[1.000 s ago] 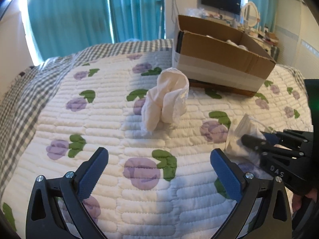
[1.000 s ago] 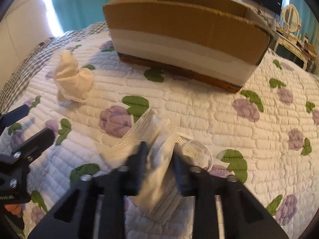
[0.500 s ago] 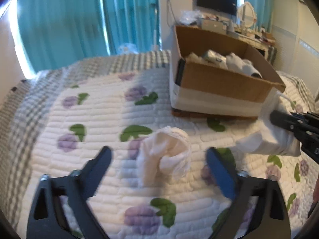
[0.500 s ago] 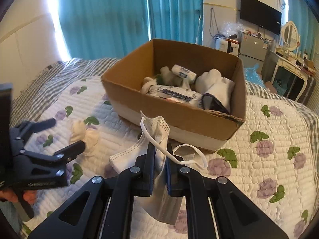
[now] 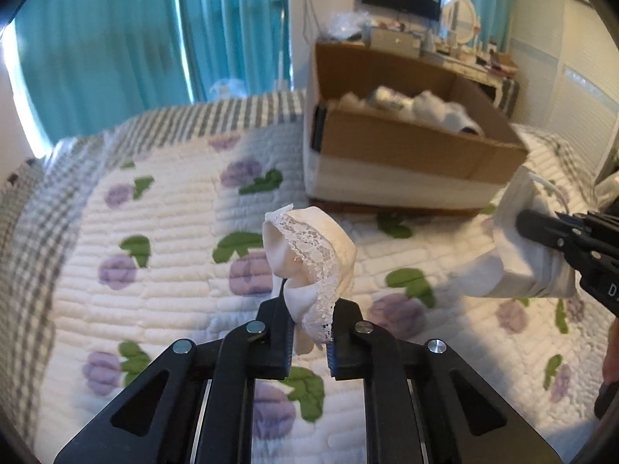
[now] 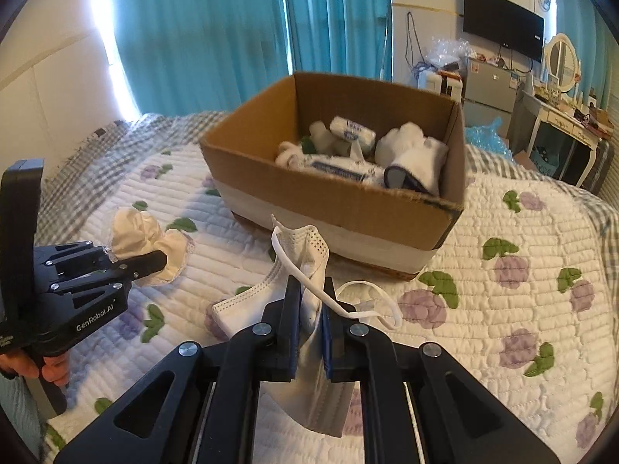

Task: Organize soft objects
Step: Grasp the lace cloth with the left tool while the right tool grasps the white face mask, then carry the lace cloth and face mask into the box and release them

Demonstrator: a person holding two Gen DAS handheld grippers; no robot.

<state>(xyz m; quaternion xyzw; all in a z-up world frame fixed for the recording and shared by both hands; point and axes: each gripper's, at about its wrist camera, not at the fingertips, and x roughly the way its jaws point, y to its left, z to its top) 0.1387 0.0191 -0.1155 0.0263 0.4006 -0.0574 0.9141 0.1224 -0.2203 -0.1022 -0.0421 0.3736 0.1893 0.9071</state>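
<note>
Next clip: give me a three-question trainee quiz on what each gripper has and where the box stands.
1. True or false: the left gripper is shut on the lace-trimmed cloth.
2. What does the right gripper hold? A) rolled sock B) white face mask C) nothing
3. Fill in: the cardboard box on the floral quilt already contains ____ soft items.

Key: 1 true; 2 B; 3 several
</note>
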